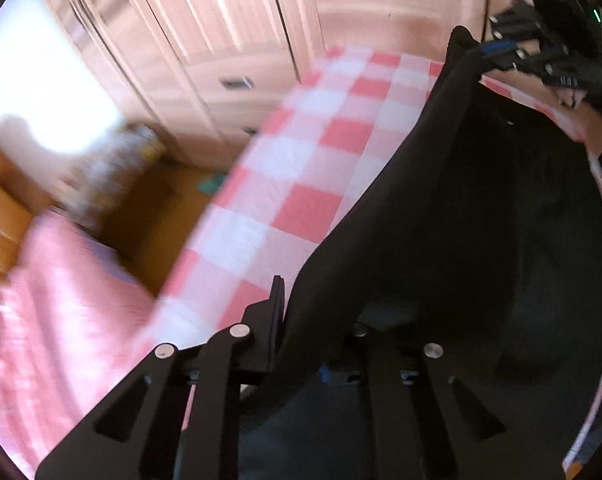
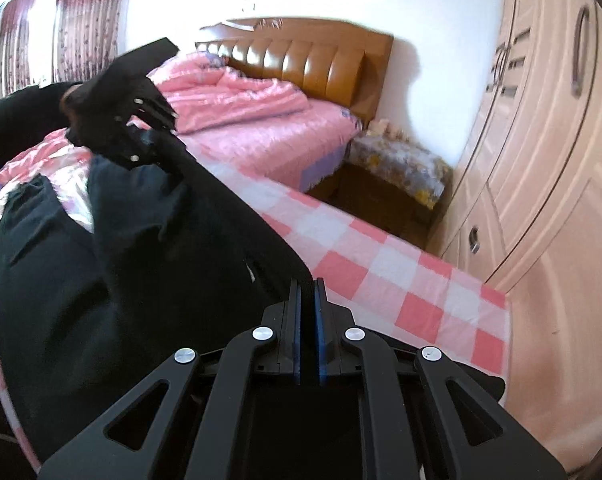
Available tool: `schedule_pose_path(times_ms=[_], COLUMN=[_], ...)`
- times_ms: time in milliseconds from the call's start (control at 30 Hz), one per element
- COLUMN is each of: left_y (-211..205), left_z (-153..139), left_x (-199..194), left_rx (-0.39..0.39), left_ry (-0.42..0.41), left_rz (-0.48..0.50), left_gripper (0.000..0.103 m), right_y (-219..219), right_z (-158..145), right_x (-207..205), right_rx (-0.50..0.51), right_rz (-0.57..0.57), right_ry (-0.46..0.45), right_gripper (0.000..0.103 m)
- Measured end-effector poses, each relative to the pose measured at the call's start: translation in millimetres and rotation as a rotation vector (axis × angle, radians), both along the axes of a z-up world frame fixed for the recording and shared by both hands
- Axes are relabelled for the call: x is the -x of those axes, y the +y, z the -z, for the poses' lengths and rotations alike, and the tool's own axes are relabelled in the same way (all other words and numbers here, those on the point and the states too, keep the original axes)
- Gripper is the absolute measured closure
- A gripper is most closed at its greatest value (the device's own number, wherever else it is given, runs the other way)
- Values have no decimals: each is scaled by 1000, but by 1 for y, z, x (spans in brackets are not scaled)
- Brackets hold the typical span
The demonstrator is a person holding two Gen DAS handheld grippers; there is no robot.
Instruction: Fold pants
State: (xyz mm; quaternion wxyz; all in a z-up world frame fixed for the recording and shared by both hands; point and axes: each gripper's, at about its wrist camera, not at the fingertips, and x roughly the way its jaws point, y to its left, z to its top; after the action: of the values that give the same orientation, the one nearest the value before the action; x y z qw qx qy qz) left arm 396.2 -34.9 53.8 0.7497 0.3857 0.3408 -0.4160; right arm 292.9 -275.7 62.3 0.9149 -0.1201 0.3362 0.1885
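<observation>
Black pants (image 2: 141, 248) draped over pink/white check cloth (image 2: 381, 272), lifted at one edge btwn both grippers, right gripper (image 2: 309, 292) clamped on pants fabric, left gripper (image 1: 289, 300) pinching pants edge, one finger hidden behind fabric, pink bed (image 2: 261, 120) w/ headboard (image 2: 301, 60) behind, wardrobe (image 2: 541, 160) at side.

My black pants (image 2: 149, 240) hang lifted off the pink-and-white checked sheet (image 2: 381, 256), one edge stretched taut, the rest draped in loose folds.
</observation>
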Motion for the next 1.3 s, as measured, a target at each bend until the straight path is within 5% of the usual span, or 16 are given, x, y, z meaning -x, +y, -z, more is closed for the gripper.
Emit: schedule_pose_path(times_ms=[167, 367, 500, 700, 833, 867, 900, 933, 967, 1033, 1167, 1300], left_y=[6, 7, 7, 5, 18, 22, 25, 26, 29, 39, 62, 93], left_z=[-43, -17, 31, 96, 101, 100, 100, 98, 95, 88, 67, 60], left_x=[117, 245, 299, 324, 325, 325, 324, 327, 330, 333, 340, 329], left_rx=[-16, -104, -91, -110, -40, -25, -12, 19, 47, 130, 325, 501], left_ry=[-252, -456, -407, -341, -291, -265, -255, -255, -254, -208, -85, 90], left_rz=[-53, -67, -99, -165, -212, -218, -224, -245, -262, -304, -473, -682], left_gripper=[90, 90, 90, 87, 84, 81, 64, 34, 24, 19, 4, 2], right_y=[5, 10, 14, 30, 35, 35, 34, 32, 30, 22, -3, -36], right_z=[-22, 1, 32, 79, 86, 86, 87, 87, 87, 84, 84, 86], right_x=[66, 157, 200, 232, 243, 244, 250, 253, 259, 269, 288, 291], right_rx=[13, -21, -57, -40, -40, -46, -48, -57, -75, -133, -236, -366], right_rz=[-25, -34, 0, 47, 72, 82, 88, 101, 110, 145, 238, 386], right_ry=[-59, -21, 29, 97, 109, 124, 130, 138, 142, 138, 139, 140], right_gripper=[93, 93, 93, 93, 91, 88, 85, 77, 62, 40, 38, 38])
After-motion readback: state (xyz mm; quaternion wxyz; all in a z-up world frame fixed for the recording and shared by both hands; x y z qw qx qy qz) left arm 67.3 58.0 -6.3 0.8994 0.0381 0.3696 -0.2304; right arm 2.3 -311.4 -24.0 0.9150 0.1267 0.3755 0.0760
